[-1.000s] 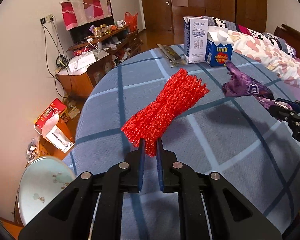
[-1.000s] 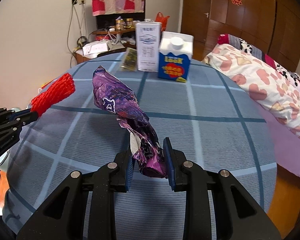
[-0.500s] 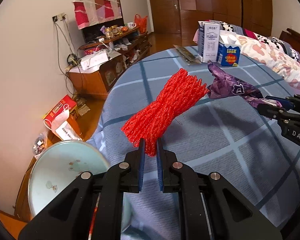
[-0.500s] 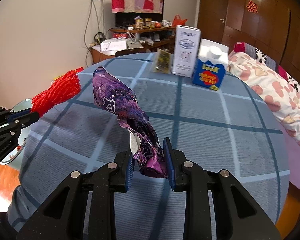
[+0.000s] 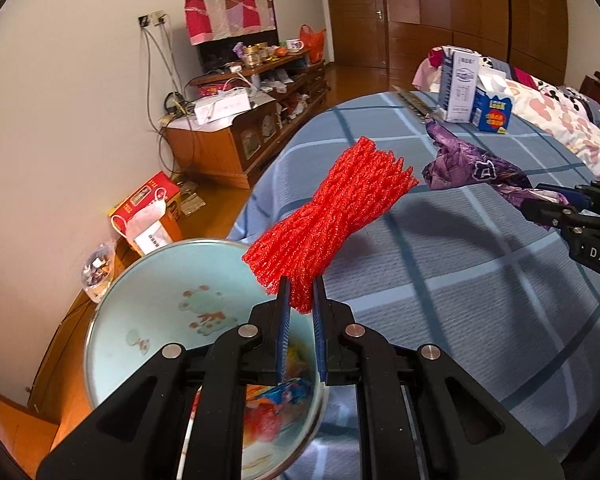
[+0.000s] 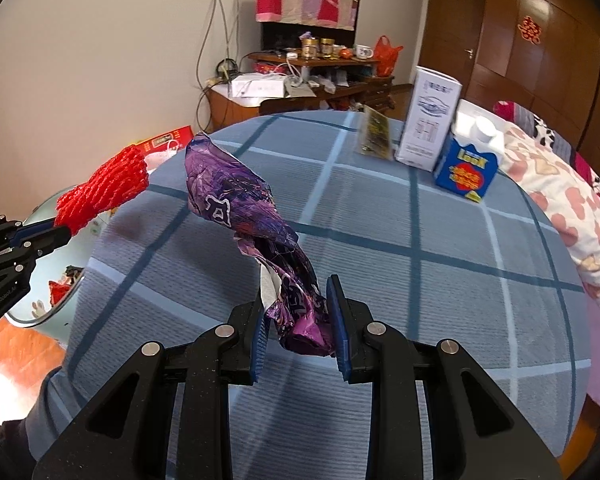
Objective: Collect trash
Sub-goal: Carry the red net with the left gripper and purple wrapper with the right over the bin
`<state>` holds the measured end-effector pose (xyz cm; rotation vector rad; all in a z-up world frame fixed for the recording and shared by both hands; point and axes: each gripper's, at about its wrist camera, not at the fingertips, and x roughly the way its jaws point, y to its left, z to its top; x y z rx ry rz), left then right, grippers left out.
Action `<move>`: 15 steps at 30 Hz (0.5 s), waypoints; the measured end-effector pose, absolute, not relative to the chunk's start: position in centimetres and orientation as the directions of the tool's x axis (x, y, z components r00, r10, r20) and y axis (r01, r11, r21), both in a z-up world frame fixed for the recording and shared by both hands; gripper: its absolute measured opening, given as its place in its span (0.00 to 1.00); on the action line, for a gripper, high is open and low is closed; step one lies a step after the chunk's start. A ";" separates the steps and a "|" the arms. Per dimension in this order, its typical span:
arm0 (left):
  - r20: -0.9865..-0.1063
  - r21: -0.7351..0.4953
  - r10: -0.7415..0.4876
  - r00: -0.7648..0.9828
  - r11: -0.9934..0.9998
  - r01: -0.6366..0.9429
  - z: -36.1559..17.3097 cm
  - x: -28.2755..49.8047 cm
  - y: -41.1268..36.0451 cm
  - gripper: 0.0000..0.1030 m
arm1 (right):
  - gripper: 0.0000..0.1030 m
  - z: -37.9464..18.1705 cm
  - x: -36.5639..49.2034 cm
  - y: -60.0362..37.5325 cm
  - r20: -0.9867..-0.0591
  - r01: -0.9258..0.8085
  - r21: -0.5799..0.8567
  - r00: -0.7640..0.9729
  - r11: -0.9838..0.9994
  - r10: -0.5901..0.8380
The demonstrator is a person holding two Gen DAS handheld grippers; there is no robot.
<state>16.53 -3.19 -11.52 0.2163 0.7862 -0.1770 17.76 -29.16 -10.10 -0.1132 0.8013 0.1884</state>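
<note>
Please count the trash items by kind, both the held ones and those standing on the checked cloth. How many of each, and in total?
Red foam net, held by left gripper: 1
Purple wrapper, held by right gripper: 1
Cartons (tall white carton, blue carton): 2
Flat packet: 1
Total: 5

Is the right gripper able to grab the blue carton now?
Probably not yet. The right gripper is already shut on the purple wrapper, so it has no room, and the blue carton stands far across the table.

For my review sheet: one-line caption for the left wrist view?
Left gripper clamps red foam netting above a pale blue basin; right gripper holds a purple wrapper.
</note>
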 end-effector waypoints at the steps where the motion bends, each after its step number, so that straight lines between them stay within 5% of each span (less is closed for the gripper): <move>1: -0.716 0.127 -0.074 0.694 0.964 0.234 -11.5 16.5 -2.9 0.10 | 0.27 -10.1 17.8 -28.8 -0.723 -0.216 -0.030 0.679 0.976 0.128; 15: -0.711 0.130 -0.037 0.702 0.974 0.183 -11.6 14.6 0.9 0.10 | 0.27 -9.9 17.3 -25.0 -0.721 -0.286 -0.052 0.674 0.957 0.162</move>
